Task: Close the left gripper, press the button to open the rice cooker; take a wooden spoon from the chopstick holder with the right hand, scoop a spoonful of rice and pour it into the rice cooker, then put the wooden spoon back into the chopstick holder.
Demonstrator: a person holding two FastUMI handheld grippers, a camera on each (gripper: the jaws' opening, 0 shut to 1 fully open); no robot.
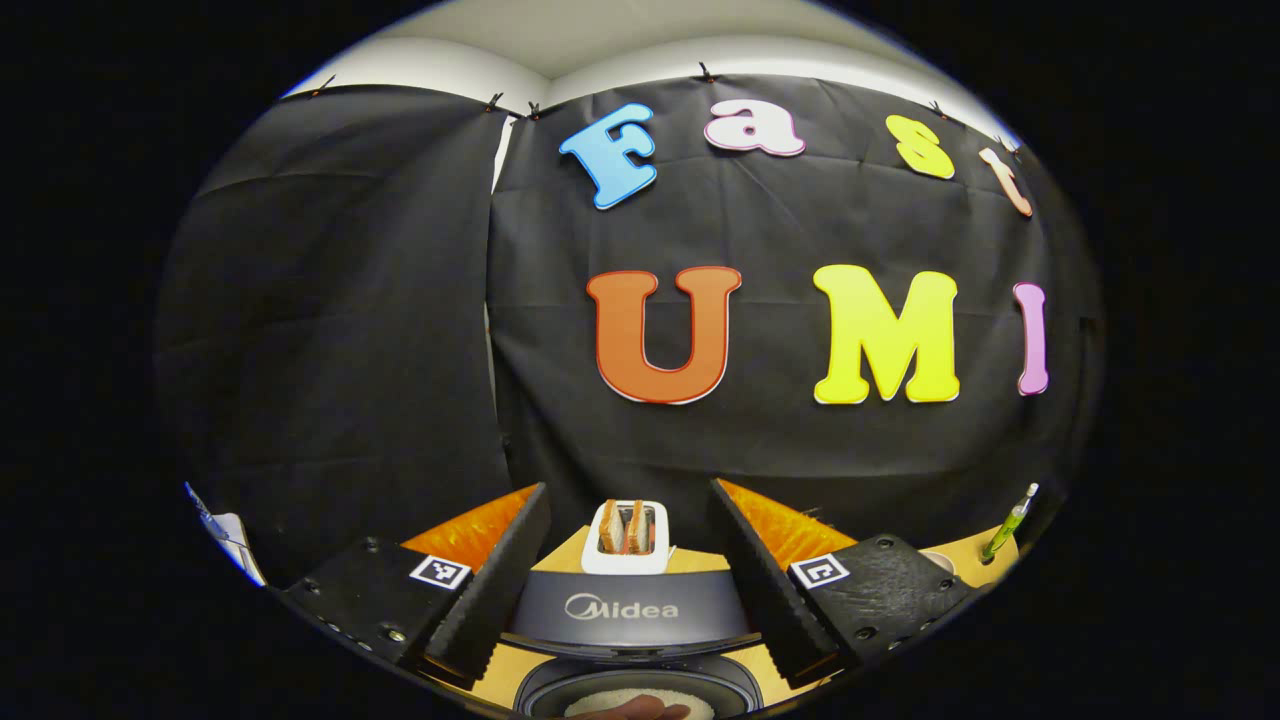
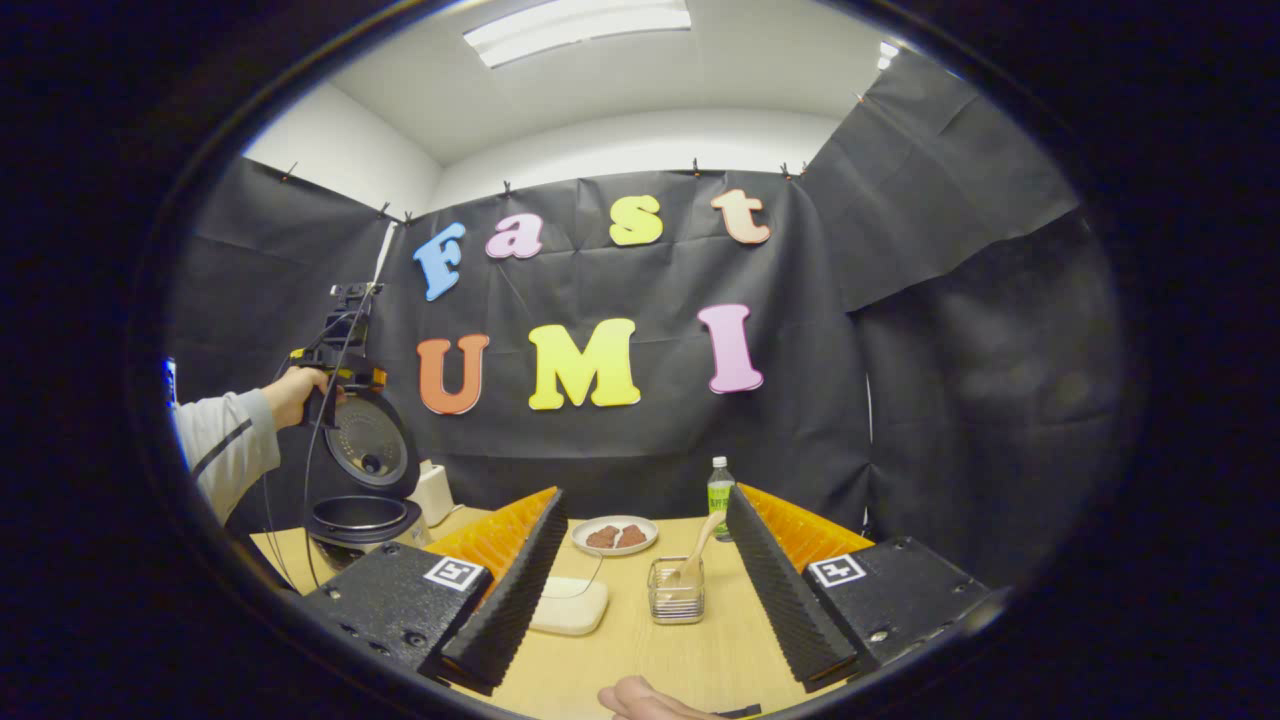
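Spreading wide at the bottom of its view, the right gripper [image 2: 640,610] holds nothing. Behind it, center, the wooden spoon [image 2: 697,556] stands in the chopstick holder [image 2: 676,591]. The rice cooker [image 2: 362,500] sits open, lower left. The left gripper [image 1: 625,590] is spread too.

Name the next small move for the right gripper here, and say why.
Probably advance the open right gripper toward the wooden spoon: the rice cooker lid already stands open, and the spoon sits untouched in the chopstick holder straight ahead.
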